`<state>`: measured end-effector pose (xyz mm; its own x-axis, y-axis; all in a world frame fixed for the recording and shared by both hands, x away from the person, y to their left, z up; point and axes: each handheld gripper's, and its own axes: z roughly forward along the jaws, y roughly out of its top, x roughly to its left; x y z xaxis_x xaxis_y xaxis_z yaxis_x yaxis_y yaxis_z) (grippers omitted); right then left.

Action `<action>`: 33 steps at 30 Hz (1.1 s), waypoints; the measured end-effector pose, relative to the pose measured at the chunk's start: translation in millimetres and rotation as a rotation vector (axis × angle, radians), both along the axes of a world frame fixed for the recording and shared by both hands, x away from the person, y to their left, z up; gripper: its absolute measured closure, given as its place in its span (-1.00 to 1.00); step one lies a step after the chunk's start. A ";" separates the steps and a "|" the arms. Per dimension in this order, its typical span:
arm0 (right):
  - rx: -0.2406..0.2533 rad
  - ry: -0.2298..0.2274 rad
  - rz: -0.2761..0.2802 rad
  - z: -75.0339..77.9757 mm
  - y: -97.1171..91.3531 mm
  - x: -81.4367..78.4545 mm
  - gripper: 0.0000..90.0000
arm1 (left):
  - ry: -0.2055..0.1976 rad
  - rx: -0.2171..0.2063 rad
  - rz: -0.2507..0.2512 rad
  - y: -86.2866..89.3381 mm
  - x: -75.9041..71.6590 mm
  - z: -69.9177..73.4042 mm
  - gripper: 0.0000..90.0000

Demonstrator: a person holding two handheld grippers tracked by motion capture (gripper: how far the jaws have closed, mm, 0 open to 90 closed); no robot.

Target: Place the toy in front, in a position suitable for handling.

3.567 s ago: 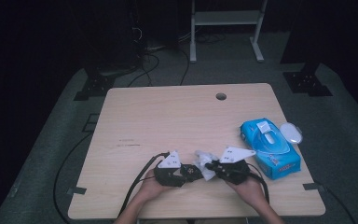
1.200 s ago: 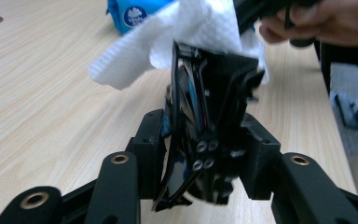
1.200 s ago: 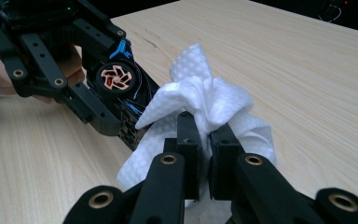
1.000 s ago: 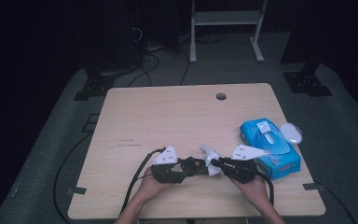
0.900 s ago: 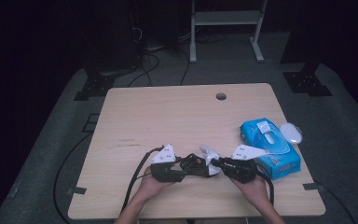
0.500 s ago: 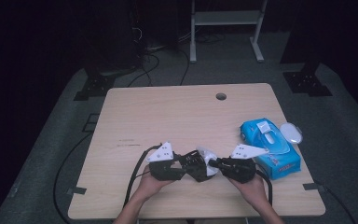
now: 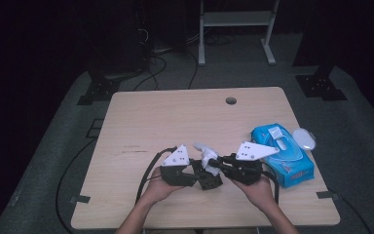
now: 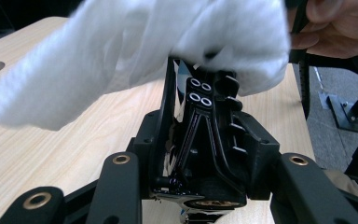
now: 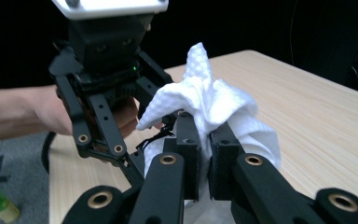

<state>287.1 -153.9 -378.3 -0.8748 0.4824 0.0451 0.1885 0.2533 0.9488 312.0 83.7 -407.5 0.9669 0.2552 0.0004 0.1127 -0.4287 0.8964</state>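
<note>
Right hand-held gripper point(image 9: 204, 154) pinches a crumpled, dimpled white wipe point(image 9: 214, 112) against the left hand-held gripper's point(image 7: 209, 179) black object point(image 8: 205, 135)

Crumpled white wipe point(image 9: 209, 105), pinched upright

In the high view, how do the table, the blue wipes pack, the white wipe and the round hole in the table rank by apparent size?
1. table
2. blue wipes pack
3. white wipe
4. round hole

A light wooden table point(image 7: 175, 117) (cable hole near its far edge) bears a blue wipes pack point(image 7: 283, 155).
</note>
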 end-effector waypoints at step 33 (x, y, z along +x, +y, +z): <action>-0.051 -0.034 -0.040 -0.3 -22.5 -15.0 0.88 | 0.011 -0.054 -0.047 -21.8 0.0 2.9 0.27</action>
